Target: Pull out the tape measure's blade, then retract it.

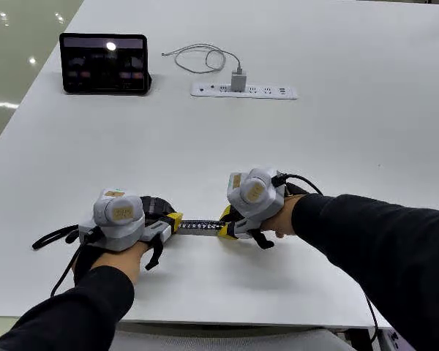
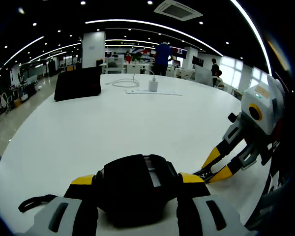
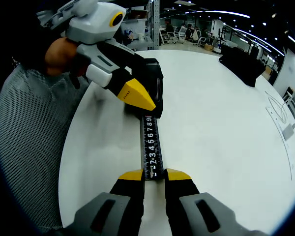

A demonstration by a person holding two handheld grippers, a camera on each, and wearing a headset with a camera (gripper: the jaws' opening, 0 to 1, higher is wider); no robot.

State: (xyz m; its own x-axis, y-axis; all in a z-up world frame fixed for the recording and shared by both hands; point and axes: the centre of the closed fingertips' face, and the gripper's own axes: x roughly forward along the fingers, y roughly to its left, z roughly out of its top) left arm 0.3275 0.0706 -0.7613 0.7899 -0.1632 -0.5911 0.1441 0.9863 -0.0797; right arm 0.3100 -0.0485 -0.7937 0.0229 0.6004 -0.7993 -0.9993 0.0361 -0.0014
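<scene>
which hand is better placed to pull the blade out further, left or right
Right. The right tool is shut on the blade tip, with a short stretch already out, so it can likely draw away. The left tool clamps the case and should just hold.

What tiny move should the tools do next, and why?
Probably slide the right tool away from the left tool, drawing out more blade: only a short stretch shows, its tip is pinched, and the case is gripped.
</scene>
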